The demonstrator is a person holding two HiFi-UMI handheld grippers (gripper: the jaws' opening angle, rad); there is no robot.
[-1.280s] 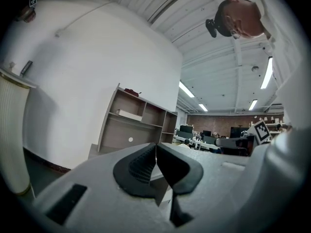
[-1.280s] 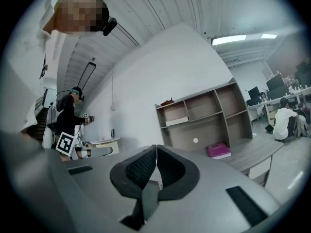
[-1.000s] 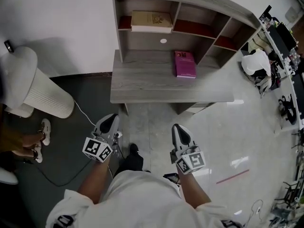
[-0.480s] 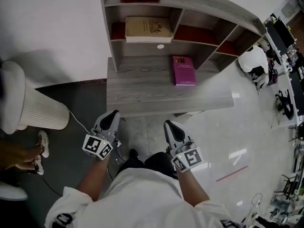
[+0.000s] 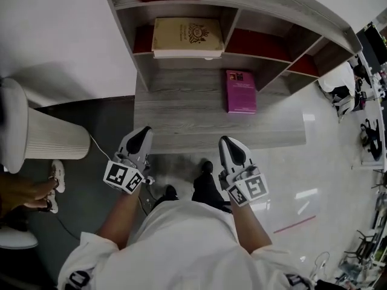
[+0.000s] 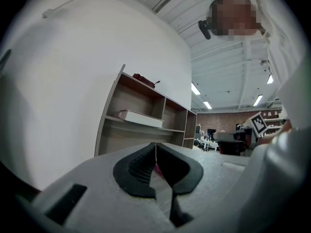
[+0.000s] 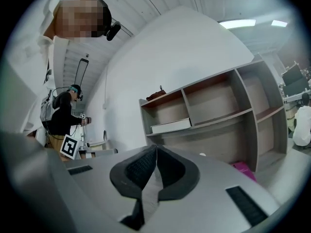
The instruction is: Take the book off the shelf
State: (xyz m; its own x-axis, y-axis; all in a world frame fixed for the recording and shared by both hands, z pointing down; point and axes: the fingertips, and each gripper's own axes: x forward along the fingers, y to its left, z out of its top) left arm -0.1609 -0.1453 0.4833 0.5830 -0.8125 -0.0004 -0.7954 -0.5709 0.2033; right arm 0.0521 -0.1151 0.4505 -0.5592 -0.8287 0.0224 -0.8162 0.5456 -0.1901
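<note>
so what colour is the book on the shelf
The book is tan with a darker emblem; head view shows it best.

Head view: we are looking steeply down from above our own shoulders, facing the shelf unit point(image 5: 242, 17) and its desk top point(image 5: 181, 116). The left gripper point(image 5: 146, 128) and right gripper point(image 5: 225, 139) are sitting low in the frame.
Left gripper view: we are looking level along that gripper's jaws, low and near the desk's front, facing the shelf from its left end.
Right gripper view: we are looking level along that gripper's jaws, facing the shelf's front.
Shared: we are catching the tan book point(image 5: 187, 35) in all three views, and the pink book point(image 5: 240, 91) in the head and right gripper views.
</note>
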